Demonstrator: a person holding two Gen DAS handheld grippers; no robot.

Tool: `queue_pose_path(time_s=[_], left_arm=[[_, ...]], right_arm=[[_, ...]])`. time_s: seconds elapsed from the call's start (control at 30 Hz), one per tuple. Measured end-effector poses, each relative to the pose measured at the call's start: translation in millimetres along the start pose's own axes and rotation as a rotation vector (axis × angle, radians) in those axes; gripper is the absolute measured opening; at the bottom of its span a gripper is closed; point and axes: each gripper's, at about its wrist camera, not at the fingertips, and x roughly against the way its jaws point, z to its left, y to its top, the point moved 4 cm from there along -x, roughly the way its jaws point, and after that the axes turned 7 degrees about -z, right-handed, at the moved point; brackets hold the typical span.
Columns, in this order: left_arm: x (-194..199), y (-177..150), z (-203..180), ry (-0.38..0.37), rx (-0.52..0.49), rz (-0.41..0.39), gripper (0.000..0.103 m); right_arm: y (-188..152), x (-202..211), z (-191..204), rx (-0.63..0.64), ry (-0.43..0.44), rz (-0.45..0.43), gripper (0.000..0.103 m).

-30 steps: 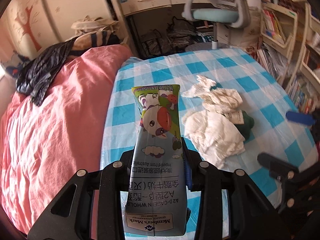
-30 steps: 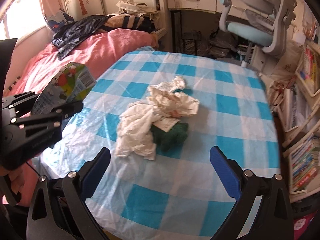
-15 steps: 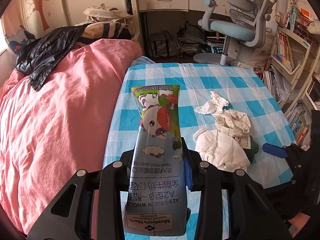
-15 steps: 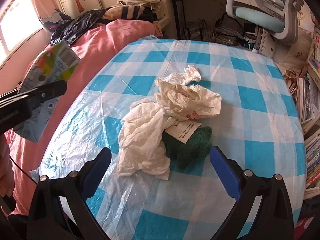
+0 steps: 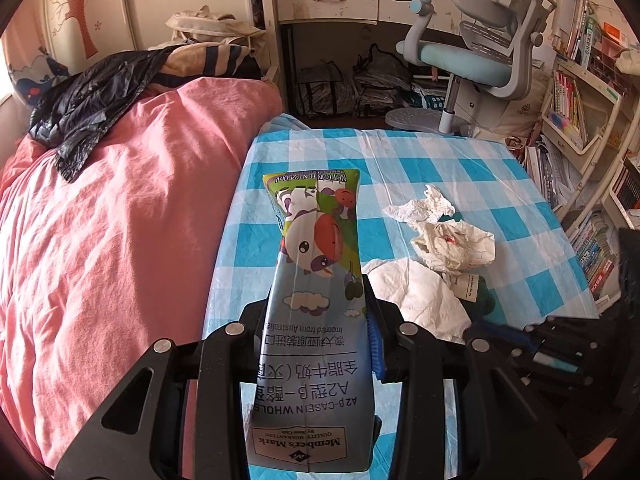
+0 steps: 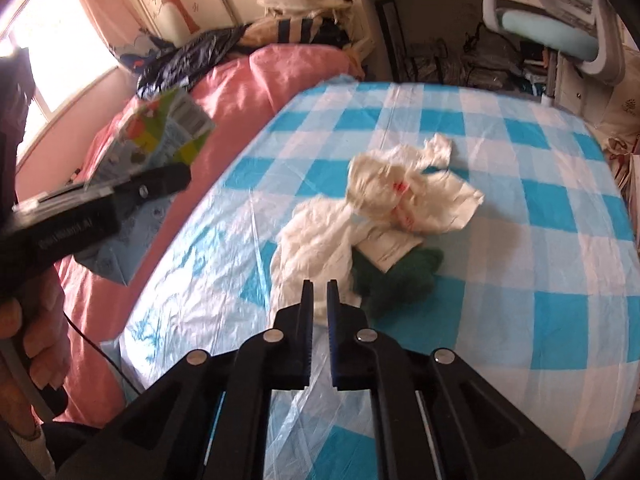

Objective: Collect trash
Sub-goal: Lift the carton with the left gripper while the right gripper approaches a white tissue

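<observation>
My left gripper (image 5: 316,320) is shut on a milk carton (image 5: 316,264) with a cartoon cow, held in the air over the table's left edge; the carton also shows in the right wrist view (image 6: 160,136). Crumpled white paper and tissue (image 6: 384,200) lie in a pile mid-table on a dark green cloth (image 6: 404,276); the pile also shows in the left wrist view (image 5: 444,248). My right gripper (image 6: 319,292) has its jaws nearly together, with nothing between them, just in front of the near edge of the white tissue.
The table wears a blue and white checked plastic cover (image 6: 540,208). A bed with a pink duvet (image 5: 112,220) runs along the left. A grey office chair (image 5: 480,52) and a desk stand beyond; bookshelves (image 5: 580,120) line the right.
My right gripper's jaws have gone from wide open to nearly shut, and it has moved closer to the tissue pile. My left gripper has drawn the carton back and left.
</observation>
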Motion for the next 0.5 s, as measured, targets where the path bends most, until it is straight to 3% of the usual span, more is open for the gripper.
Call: queue_pose_path(time_s=[0.03, 0.07, 0.13, 0.3, 0.37, 0.5], left_arm=[[0.3, -0.9, 0.1, -0.001, 0.003, 0.002, 0.034], [0.8, -1.9, -0.1, -0.003, 0.005, 0.003, 0.034], [0.9, -2.5, -1.1, -0.009, 0.005, 0.005, 0.034], [3.9, -2.8, 0.4, -0.02, 0.015, 0.0, 0.034], [5.1, -2.3, 4.8, -0.017, 0.025, -0.004, 0.034], [7.3, 0.8, 19.5, -0.01, 0.067, -0.012, 0.034]], right_arm=[[-2.5, -2.7, 0.6, -0.001, -0.007, 0.009, 0.018], [-3.8, -4.3, 1.6, 0.002, -0.011, 0.012, 0.046], [-2.4, -3.7, 6.5, 0.031, -0.042, -0.018, 0.069], [3.8, -34.6, 15.2, 0.073, -0.073, -0.005, 0.066], [4.1, -48.0, 17.4, 0.074, -0.073, 0.004, 0.032], [13.5, -32.3, 26.4, 0.105, -0.066, -0.069, 0.02]])
